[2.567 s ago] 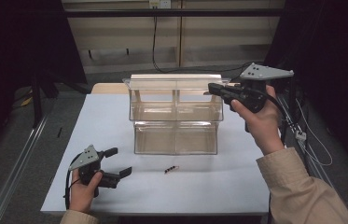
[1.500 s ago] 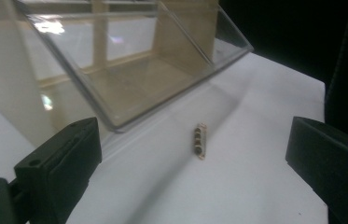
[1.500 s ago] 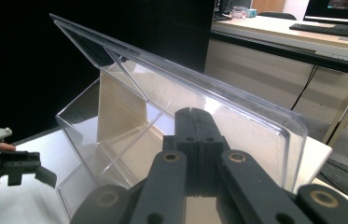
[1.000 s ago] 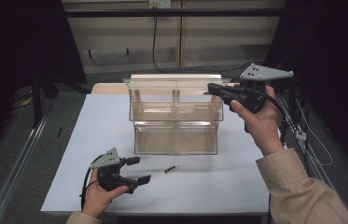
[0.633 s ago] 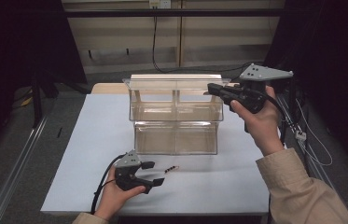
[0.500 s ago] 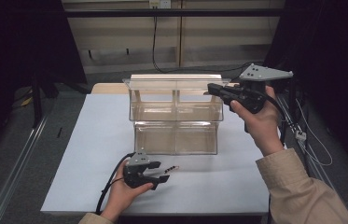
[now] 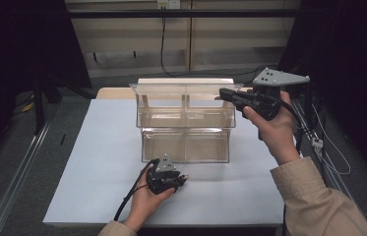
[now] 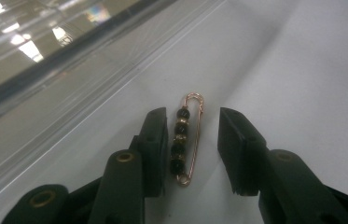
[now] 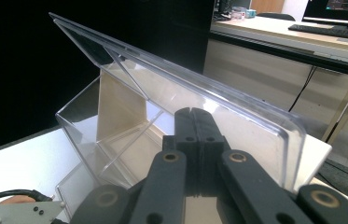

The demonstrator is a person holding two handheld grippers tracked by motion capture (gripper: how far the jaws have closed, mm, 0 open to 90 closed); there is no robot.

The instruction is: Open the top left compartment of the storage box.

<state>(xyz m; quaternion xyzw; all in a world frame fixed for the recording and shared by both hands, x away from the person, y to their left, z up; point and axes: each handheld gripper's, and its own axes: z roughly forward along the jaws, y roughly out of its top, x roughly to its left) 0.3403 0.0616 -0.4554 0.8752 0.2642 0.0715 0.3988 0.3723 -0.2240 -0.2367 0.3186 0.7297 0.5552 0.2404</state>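
Note:
A gold safety pin [image 8: 183,140] strung with dark beads lies on the white table [image 7: 102,147], just in front of the clear box [image 7: 186,128]. My left gripper [image 7: 181,178] [image 8: 193,114] is lowered over it. Its jaws have just been closing and stand either side of the pin; the left finger [image 8: 155,140] is close against the beads, the right one still apart. My right gripper [image 7: 222,93] [image 9: 193,111] is held up with its jaws shut, its tip at the right end of the raised lid [image 7: 186,88] [image 9: 237,107]. No plastic shows between them.
The clear box has two tiers with dividers and stands mid-table. A black cable trails from the left gripper toward the table's front edge. Bare white surface lies left and right of the box. Dark floor and a metal rail [image 7: 18,172] flank the table.
The left hand has slid right along the front of the table to the pin and lowered, its jaws narrowing around it. The right hand and the lid have stayed still.

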